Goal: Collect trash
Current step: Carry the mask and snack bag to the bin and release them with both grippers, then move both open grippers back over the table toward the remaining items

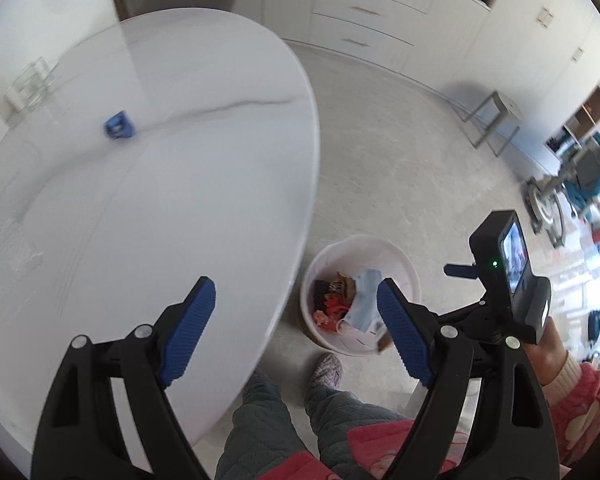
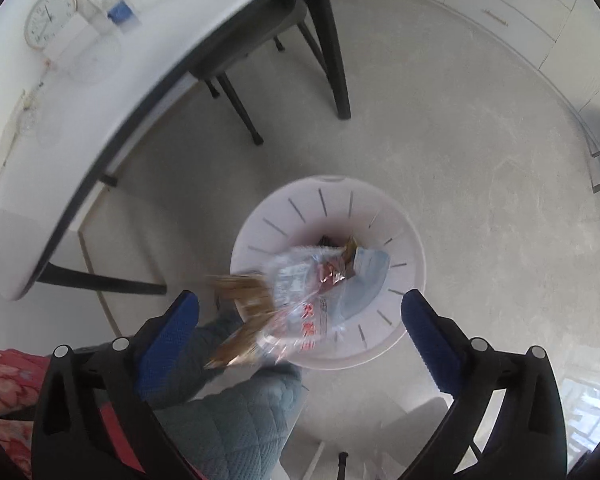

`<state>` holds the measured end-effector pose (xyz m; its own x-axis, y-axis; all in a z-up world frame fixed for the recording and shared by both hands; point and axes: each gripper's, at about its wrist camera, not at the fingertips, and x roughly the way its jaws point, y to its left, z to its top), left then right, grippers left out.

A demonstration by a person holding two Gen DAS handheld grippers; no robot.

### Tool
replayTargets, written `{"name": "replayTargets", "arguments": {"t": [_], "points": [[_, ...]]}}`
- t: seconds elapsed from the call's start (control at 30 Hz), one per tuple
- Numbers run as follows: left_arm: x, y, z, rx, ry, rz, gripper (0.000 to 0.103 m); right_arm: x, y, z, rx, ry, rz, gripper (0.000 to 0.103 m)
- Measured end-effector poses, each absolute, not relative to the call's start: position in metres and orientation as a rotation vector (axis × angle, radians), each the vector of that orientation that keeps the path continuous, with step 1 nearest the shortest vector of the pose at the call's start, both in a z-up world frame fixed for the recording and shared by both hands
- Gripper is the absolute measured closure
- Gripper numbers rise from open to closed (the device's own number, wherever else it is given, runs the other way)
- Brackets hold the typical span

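A white waste bin [image 1: 328,258] [image 2: 404,240] stands on the floor beside the white table [image 1: 160,200] [image 2: 112,80]. It holds a blue face mask [image 1: 364,304] [image 2: 368,276], red wrappers [image 1: 332,308] and brown scraps. In the right wrist view a blurred clear plastic wrapper with red print [image 2: 300,300] and a brown piece [image 2: 244,308] hang in the air over the bin's near rim, touching neither pad. My right gripper [image 2: 300,316] is wide open above the bin. My left gripper [image 1: 296,312] is open and empty over the table's edge. A small blue object [image 1: 119,125] [image 2: 120,11] lies on the table.
A person's quilted legs [image 1: 284,412] [image 2: 228,408] and slipper [image 1: 327,368] are next to the bin. A dark chair [image 2: 268,40] stands under the table. A clock [image 2: 50,16] and clear glassware [image 1: 32,80] sit at the table's far side. Cabinets [image 1: 364,12] line the wall.
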<state>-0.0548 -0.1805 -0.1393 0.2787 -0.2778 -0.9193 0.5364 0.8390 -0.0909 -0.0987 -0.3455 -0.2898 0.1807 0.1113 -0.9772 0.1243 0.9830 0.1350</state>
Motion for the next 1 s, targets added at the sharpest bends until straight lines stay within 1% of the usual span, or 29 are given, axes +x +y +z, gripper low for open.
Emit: {"name": "replayTargets", "arguments": {"t": [0.13,0.43,0.73,1.0], "points": [[-0.045,-0.151,-0.136,0.203,1.168,-0.5,0.024,-0.095,-0.339,-0.282,0.189,1.39,-0.024,0.003],[-0.026,-0.111,-0.124,0.122,1.139,-0.443,0.024,-0.08,-0.324,-0.223,0.191,1.286,-0.069,0.003],[0.008,-0.053,-0.116,0.069,1.093,-0.361,0.024,-0.032,-0.286,-0.162,0.165,1.175,-0.026,0.002],[0.051,0.021,-0.123,-0.026,1.091,-0.181,0.024,0.029,-0.231,-0.146,0.111,1.122,0.009,0.002]]}}
